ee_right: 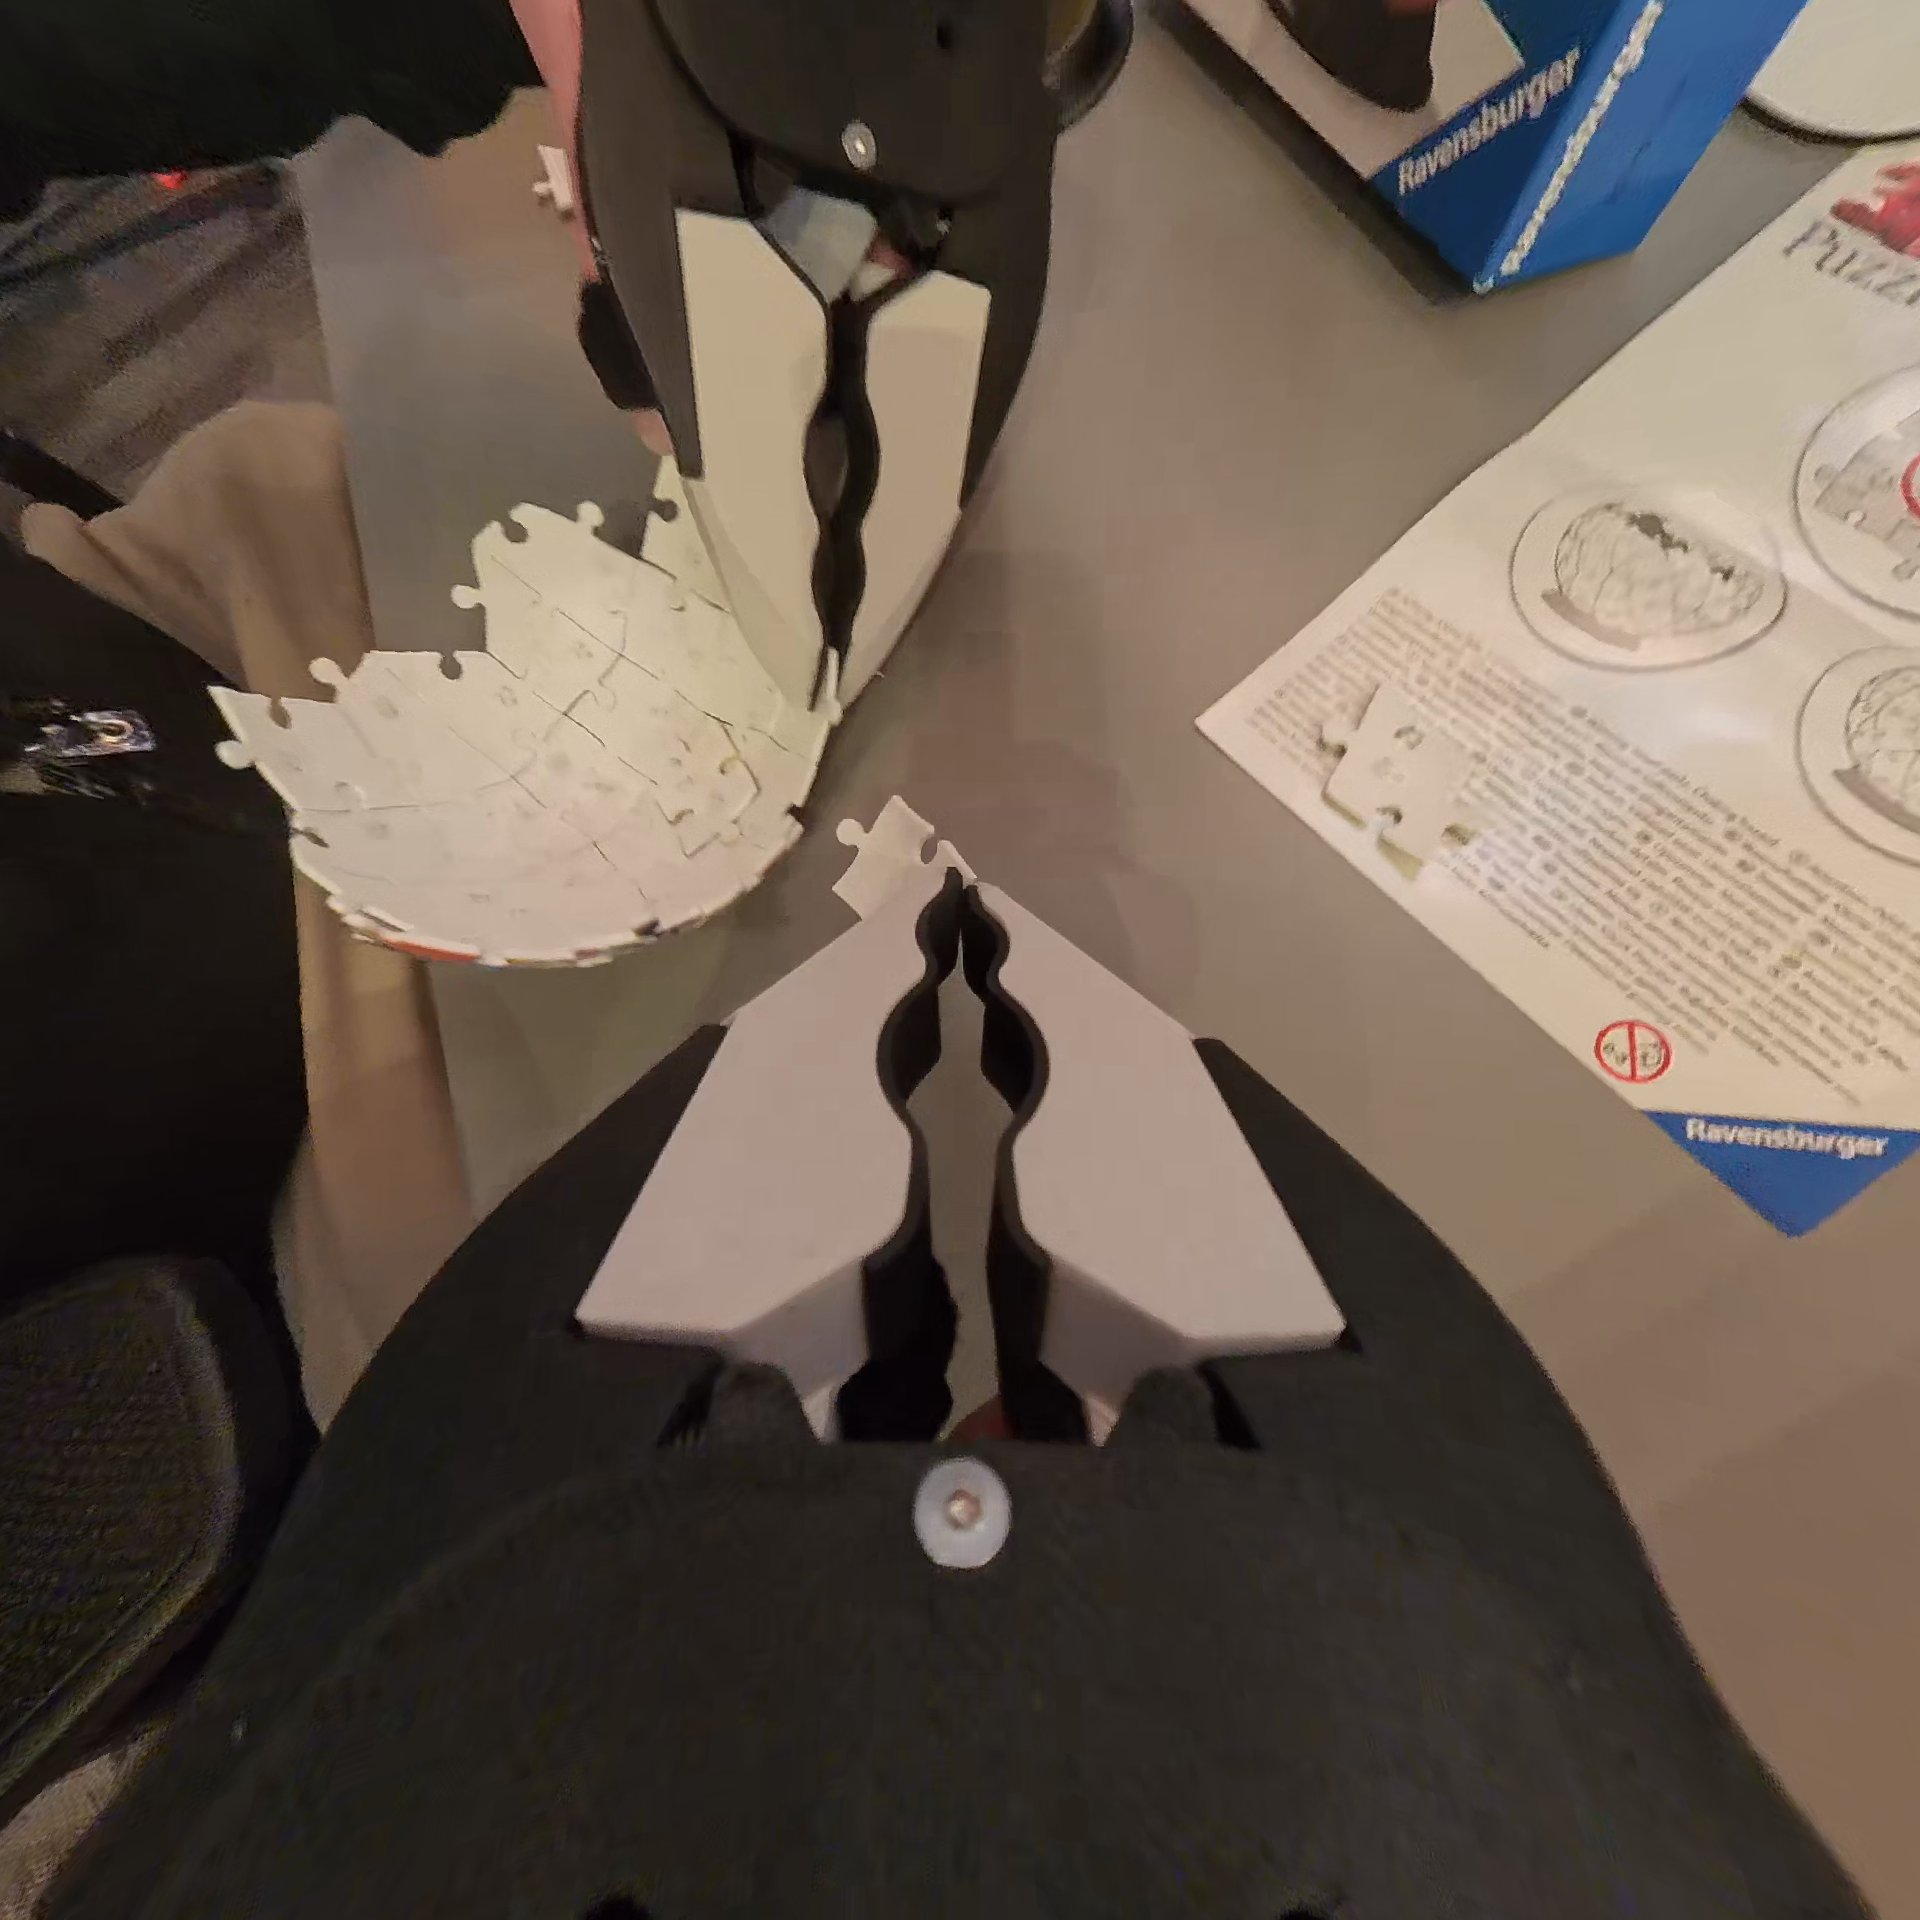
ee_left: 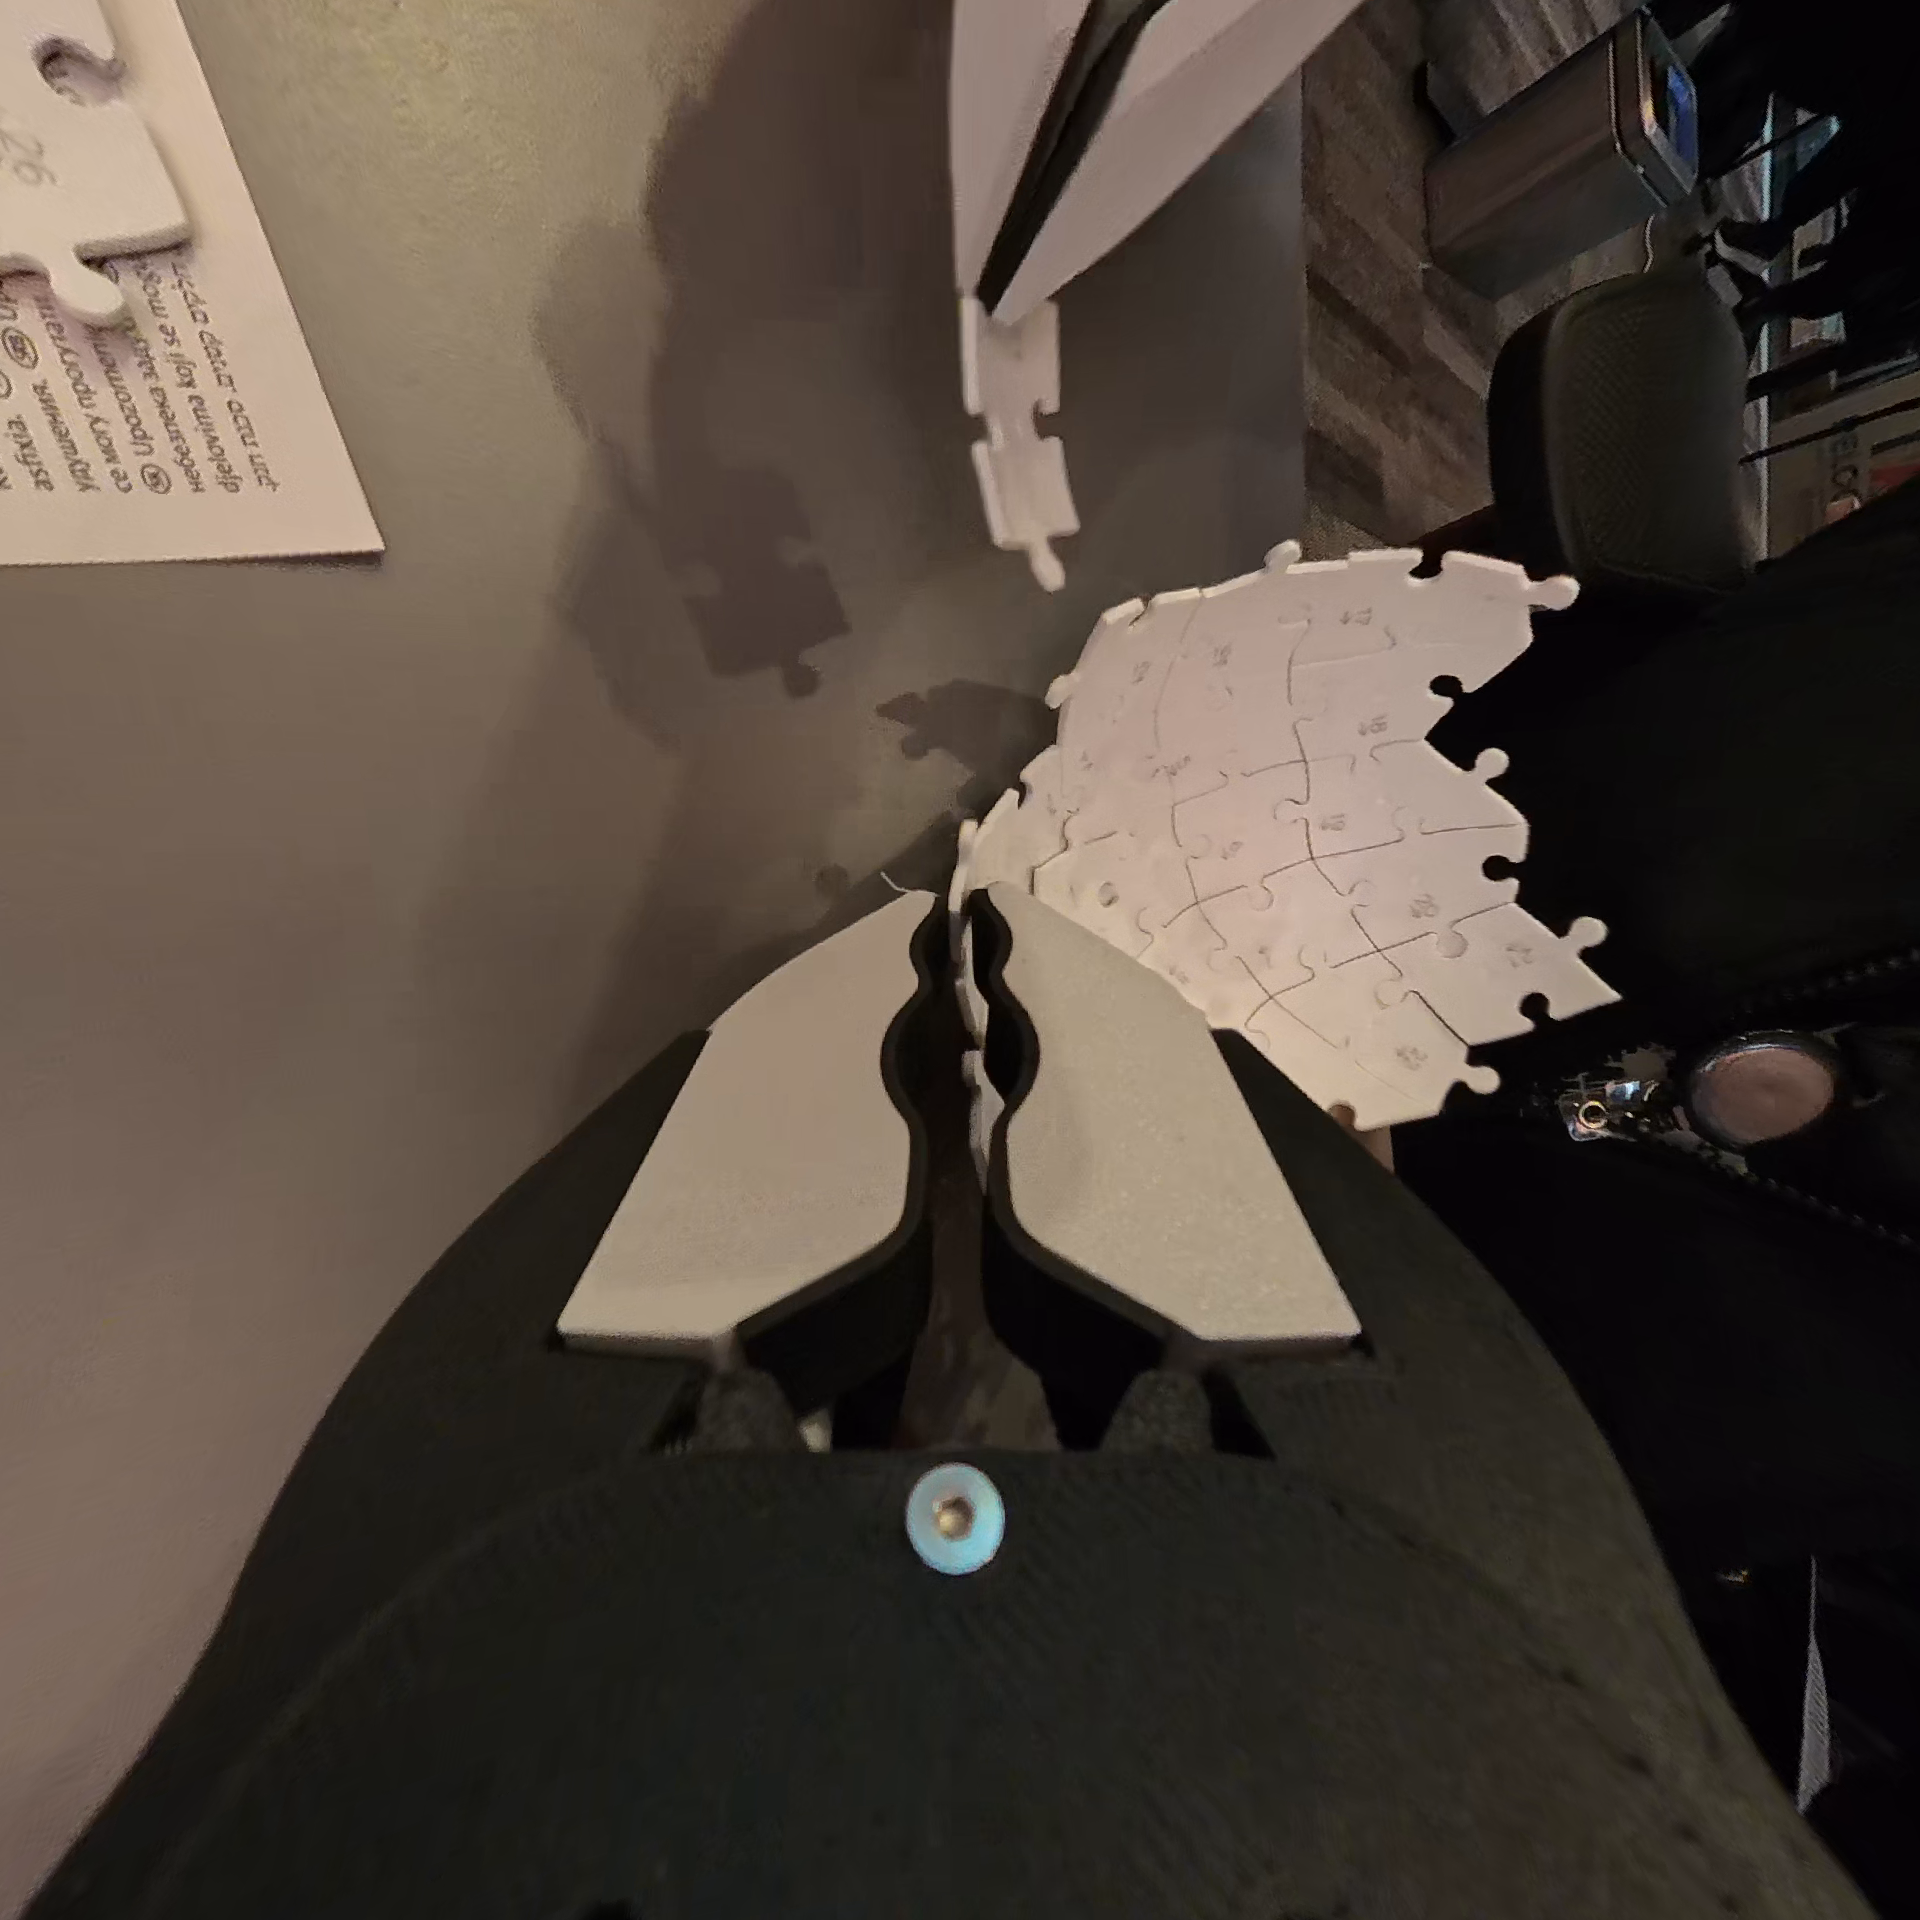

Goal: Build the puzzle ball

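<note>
Puzzle ball shell [ee_right: 540, 800], a white half-built bowl of joined curved pieces, hangs above the grey table [ee_right: 1195, 468], its far right rim clamped in the left gripper [ee_right: 826, 665]. Just right of its near edge, the right gripper [ee_right: 958, 883] pinches a loose puzzle piece [ee_right: 883, 857] at the fingertips. An instruction sheet [ee_right: 1558, 779] lies right, with a blue box [ee_right: 1538, 156] farther off.
</note>
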